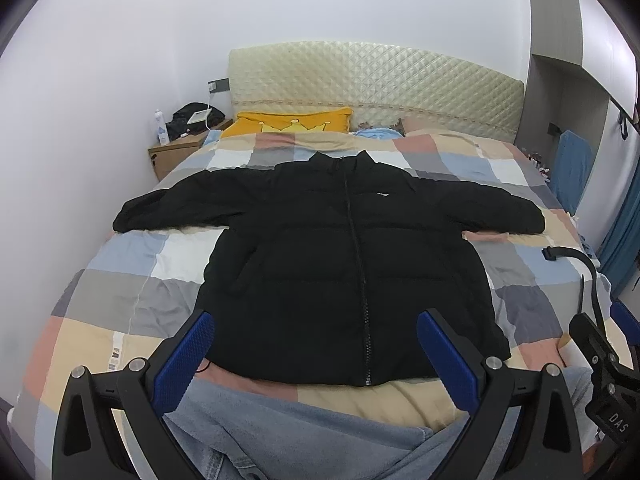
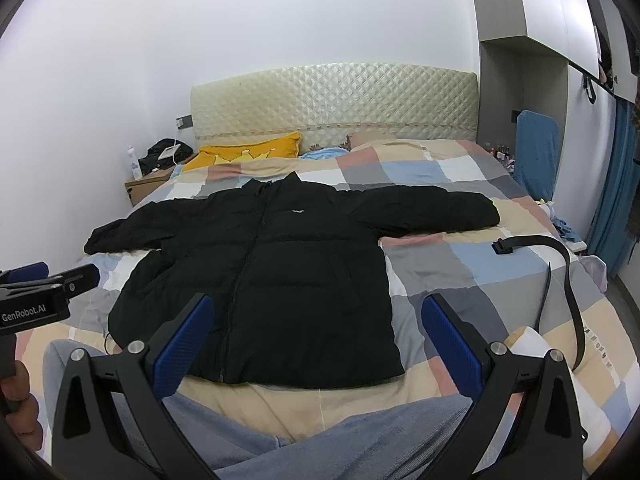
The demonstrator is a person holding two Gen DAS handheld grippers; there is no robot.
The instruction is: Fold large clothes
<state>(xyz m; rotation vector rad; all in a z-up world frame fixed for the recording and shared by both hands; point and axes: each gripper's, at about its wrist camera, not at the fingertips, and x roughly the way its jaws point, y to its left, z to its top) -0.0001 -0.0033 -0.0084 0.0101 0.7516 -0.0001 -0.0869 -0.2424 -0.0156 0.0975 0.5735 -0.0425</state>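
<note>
A black puffer jacket (image 1: 340,248) lies flat and zipped on the checked bed cover, collar toward the headboard, both sleeves spread out; it also shows in the right wrist view (image 2: 272,264). My left gripper (image 1: 318,320) is open and empty, held above the jacket's hem near the foot of the bed. My right gripper (image 2: 318,308) is open and empty, above the hem's right side. The left gripper's body (image 2: 44,292) shows at the left edge of the right wrist view.
The bed (image 1: 132,280) fills the room between a white wall on the left and a wardrobe on the right. A black belt (image 2: 560,280) lies right of the jacket. A grey-blue garment (image 1: 280,432) lies at the near edge. A yellow pillow (image 1: 288,122) and a nightstand (image 1: 176,152) are at the head.
</note>
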